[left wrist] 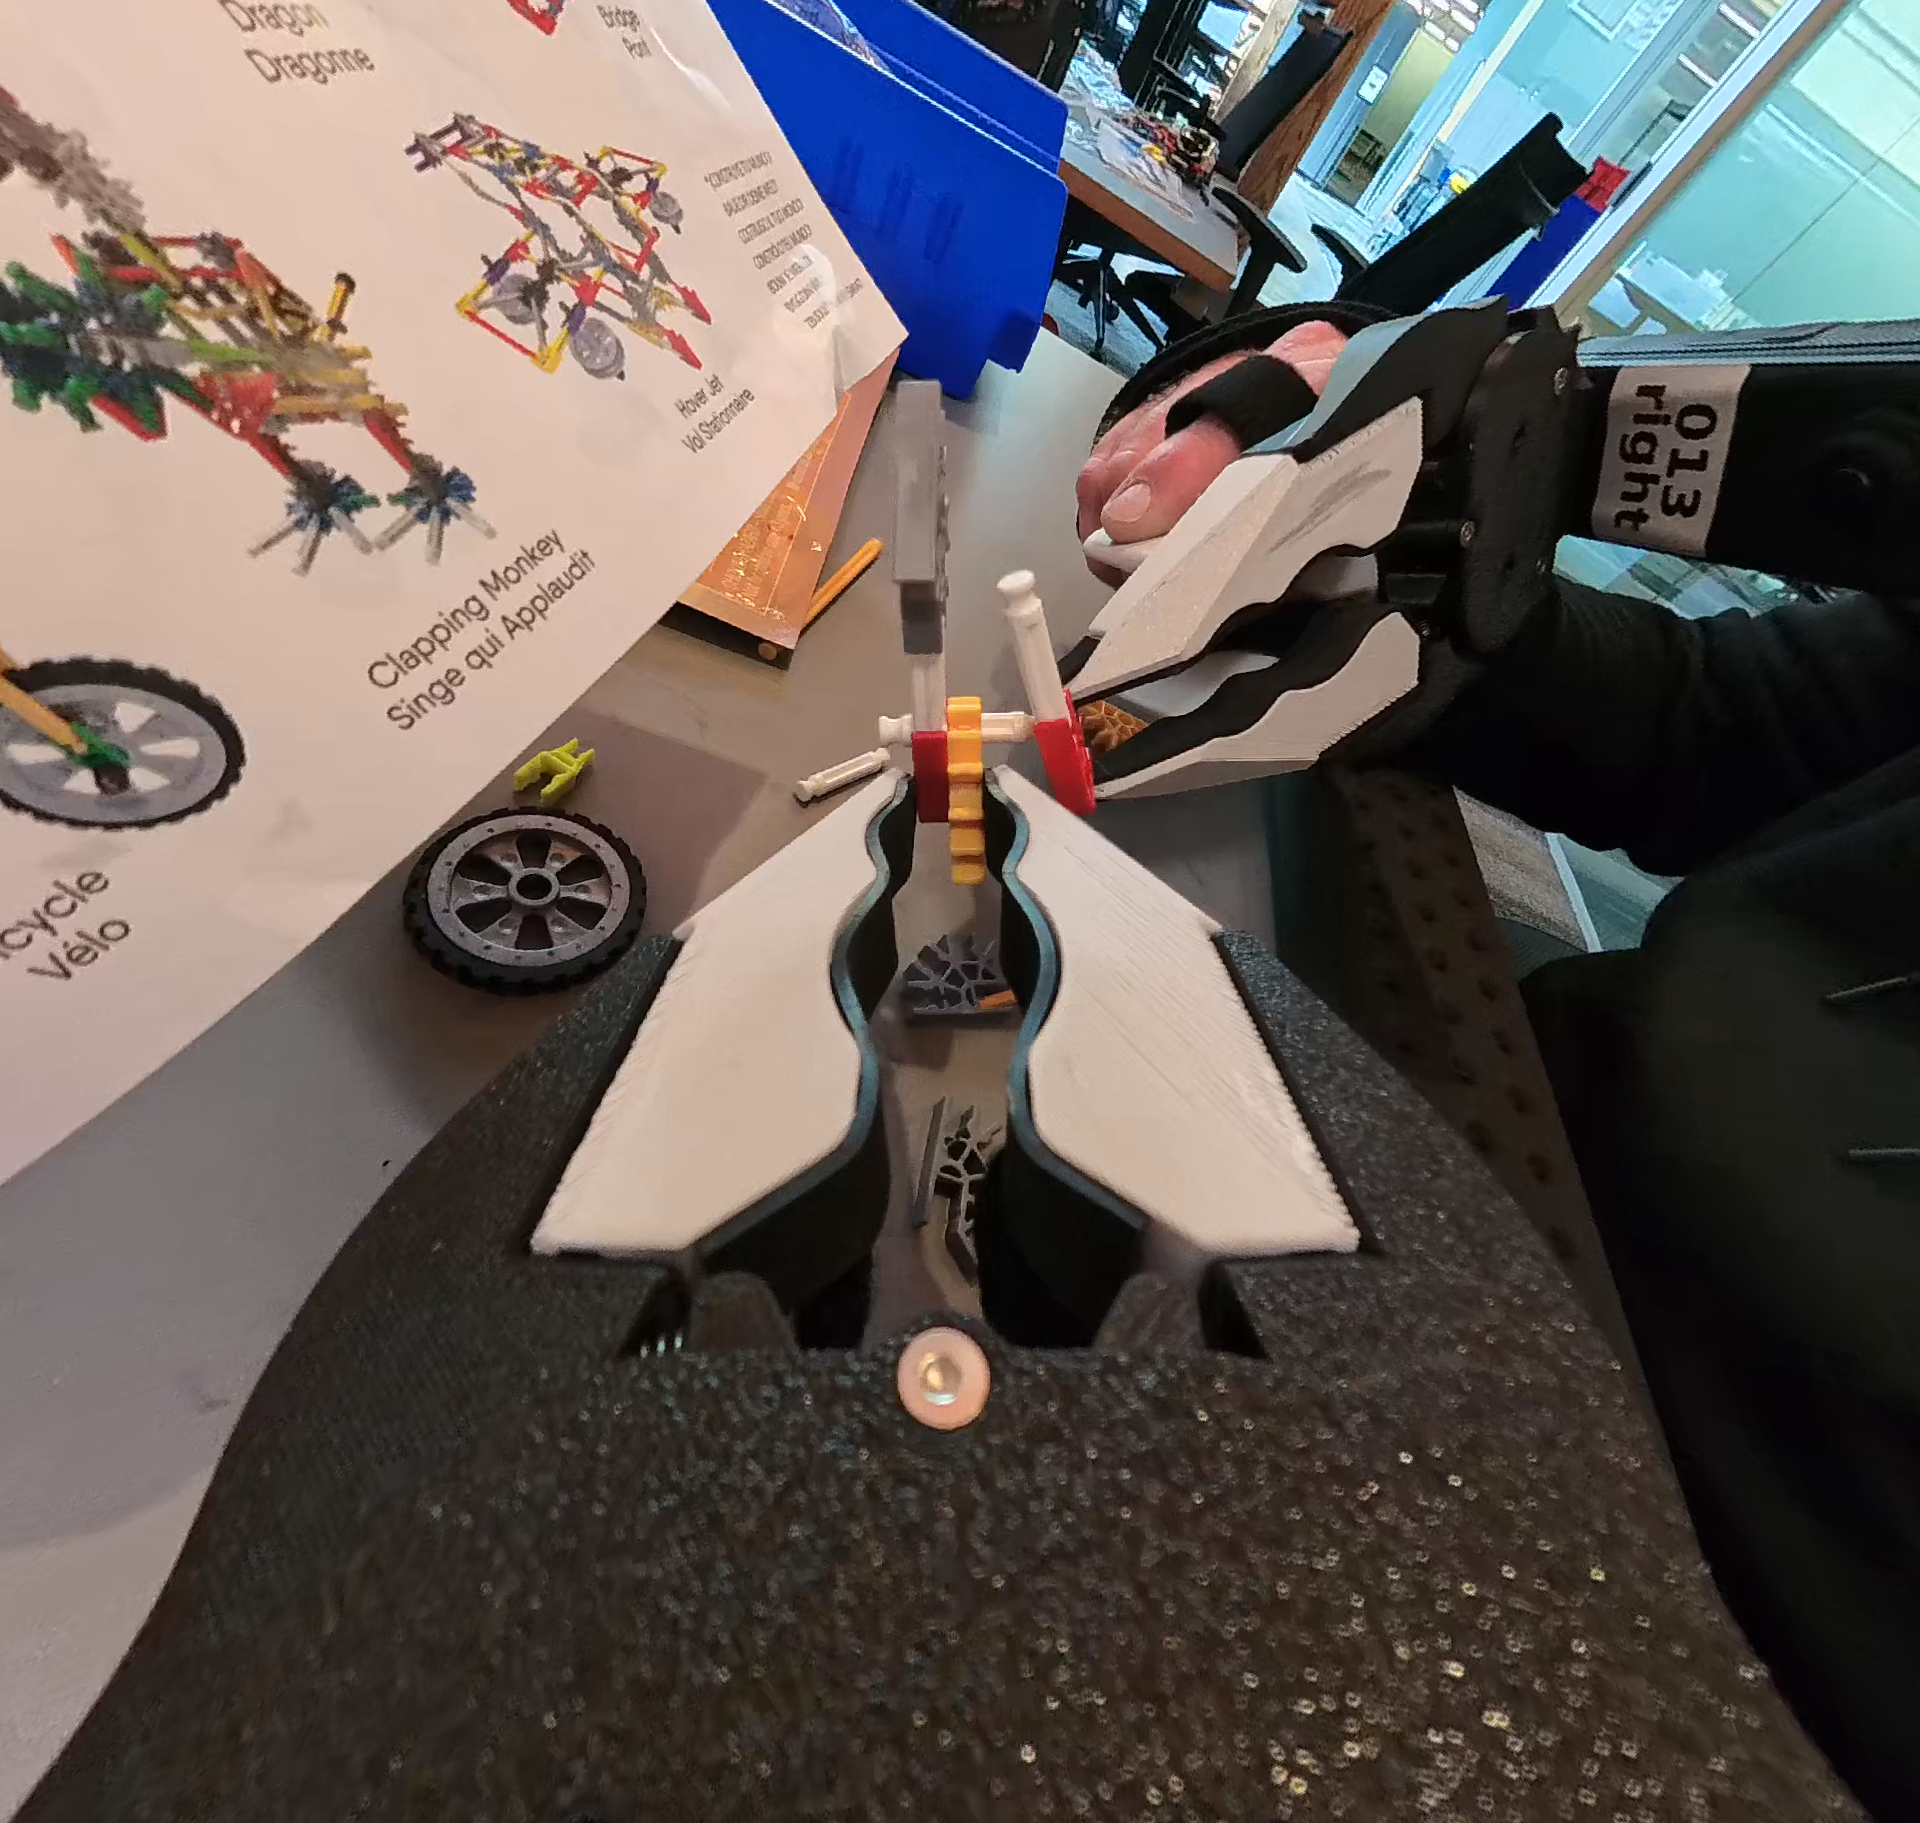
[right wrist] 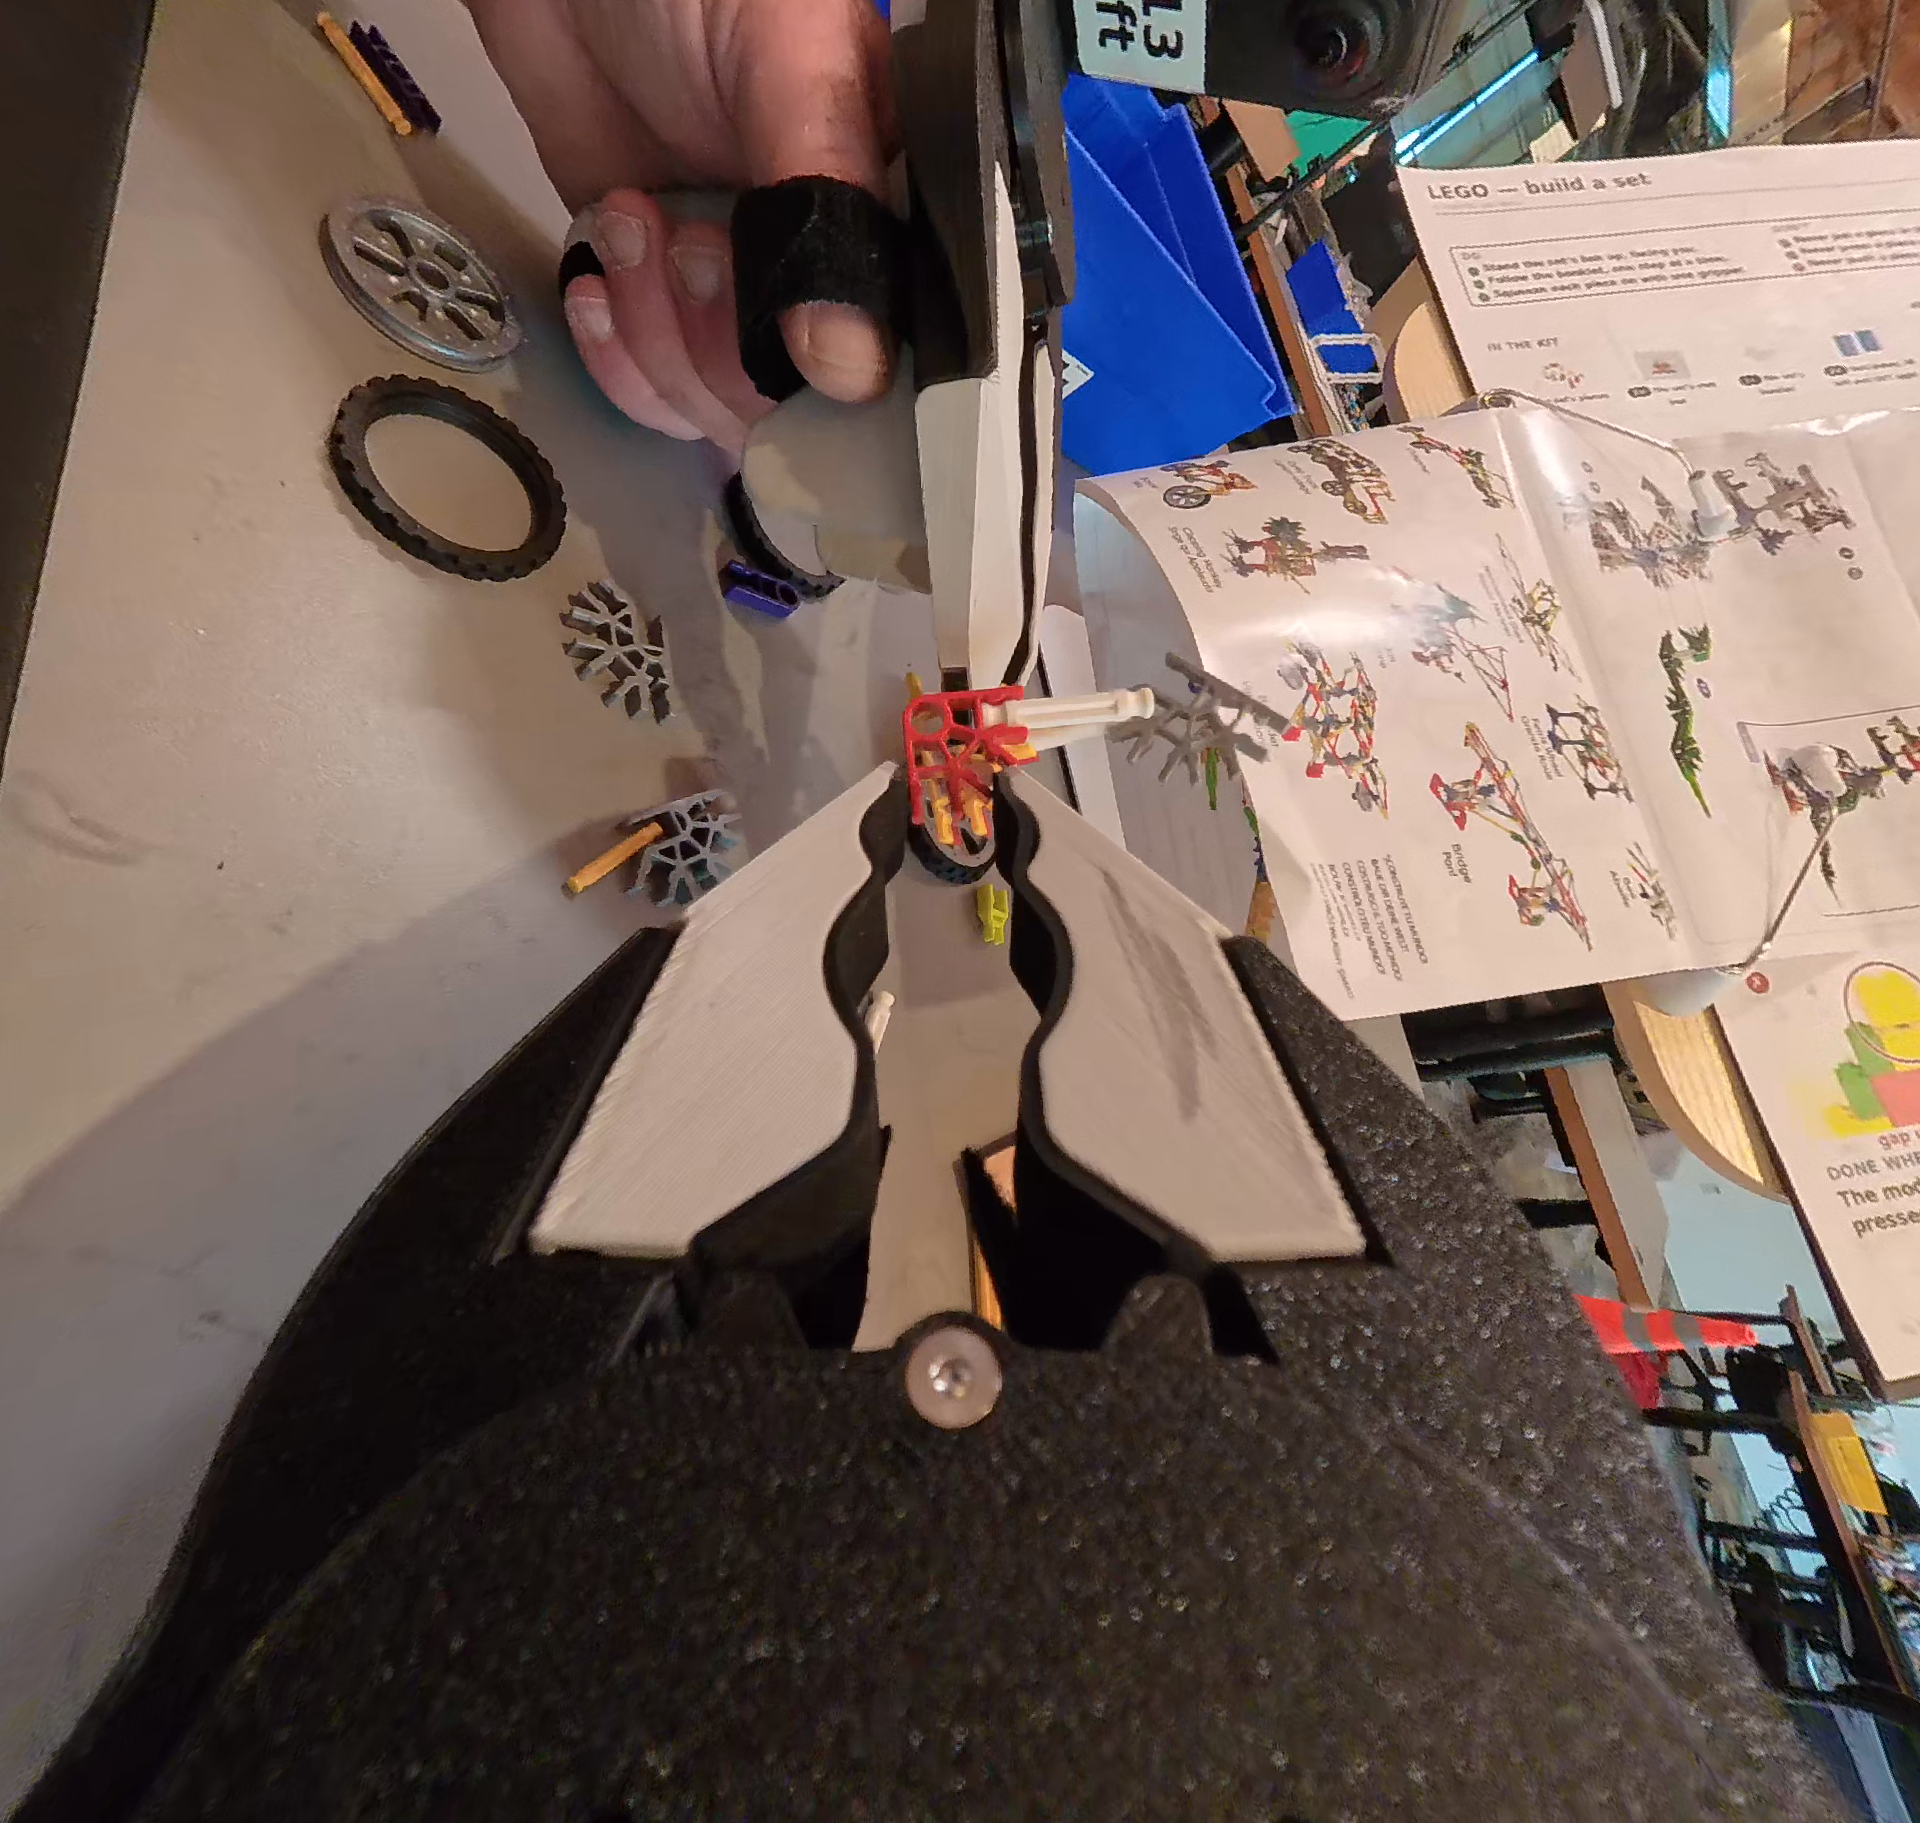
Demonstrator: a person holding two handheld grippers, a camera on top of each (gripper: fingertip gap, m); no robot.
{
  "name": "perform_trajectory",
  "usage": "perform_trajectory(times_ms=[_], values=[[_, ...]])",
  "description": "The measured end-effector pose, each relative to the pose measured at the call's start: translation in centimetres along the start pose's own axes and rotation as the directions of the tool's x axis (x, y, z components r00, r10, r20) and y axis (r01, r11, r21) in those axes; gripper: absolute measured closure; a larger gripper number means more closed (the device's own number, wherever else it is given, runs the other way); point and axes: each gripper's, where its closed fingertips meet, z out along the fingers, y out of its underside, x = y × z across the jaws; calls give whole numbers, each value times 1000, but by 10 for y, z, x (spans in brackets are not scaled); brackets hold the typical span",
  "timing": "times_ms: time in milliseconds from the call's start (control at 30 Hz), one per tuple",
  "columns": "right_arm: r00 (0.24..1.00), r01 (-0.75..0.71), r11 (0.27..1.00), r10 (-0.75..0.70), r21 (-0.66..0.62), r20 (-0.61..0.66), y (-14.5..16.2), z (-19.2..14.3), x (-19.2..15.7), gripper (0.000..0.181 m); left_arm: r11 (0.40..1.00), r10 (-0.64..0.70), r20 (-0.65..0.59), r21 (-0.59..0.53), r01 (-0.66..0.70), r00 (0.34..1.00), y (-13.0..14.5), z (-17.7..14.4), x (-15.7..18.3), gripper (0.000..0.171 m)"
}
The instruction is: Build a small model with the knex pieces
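Observation:
A small construction-toy assembly is held between both grippers above the grey table (left wrist: 260,1202). My left gripper (left wrist: 951,791) is shut on its stacked red and yellow connectors (left wrist: 961,765). A white rod rises from them to a grey connector (left wrist: 920,485). My right gripper (left wrist: 1086,734) comes in from the right, shut on a second red connector (left wrist: 1070,765) that carries a white rod (left wrist: 1029,630). In the right wrist view my right gripper (right wrist: 948,781) pinches the red connector (right wrist: 940,734). The left gripper (right wrist: 971,672) reaches down from above. A white rod (right wrist: 1081,708) leads to the grey snowflake connector (right wrist: 1195,729).
A printed model sheet (left wrist: 312,423) leans at left before a blue bin (left wrist: 904,163). On the table lie a black-tyred wheel (left wrist: 525,900), a yellow-green clip (left wrist: 556,767), a loose white rod (left wrist: 842,774), a grey hub (right wrist: 421,282), a black tyre (right wrist: 447,474) and grey connectors (right wrist: 618,646). The grippers are tip to tip, or close to it.

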Motion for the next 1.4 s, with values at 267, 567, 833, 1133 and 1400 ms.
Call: perform_trajectory(times_ms=[267, 567, 833, 1133, 1400], values=[[1000, -7, 1000, 7, 16, 9, -2, -1, -1, 166, 1000, -5, -4, 16, 5, 1000, -3, 0, 2, 160], [998, -22, 997, 26, -78, 53, 17, 6, -11, 166, 998, 45, 93, -54, -40, 995, 6, 6, -9, 159], [995, -63, 988, 73, -143, 61, 32, 11, -14, 165, 995, 5, 140, -98, 9, 990, 15, 14, -18, 158], [994, -73, 974, 88, -213, 64, 49, 19, -18, 165, 984, 70, 178, -172, -39, 982, 26, 18, -21, 153], [995, -52, 966, 72, -254, 71, 56, 24, -22, 166, 962, 181, 217, -241, -127, 959, 32, 25, -23, 152]])
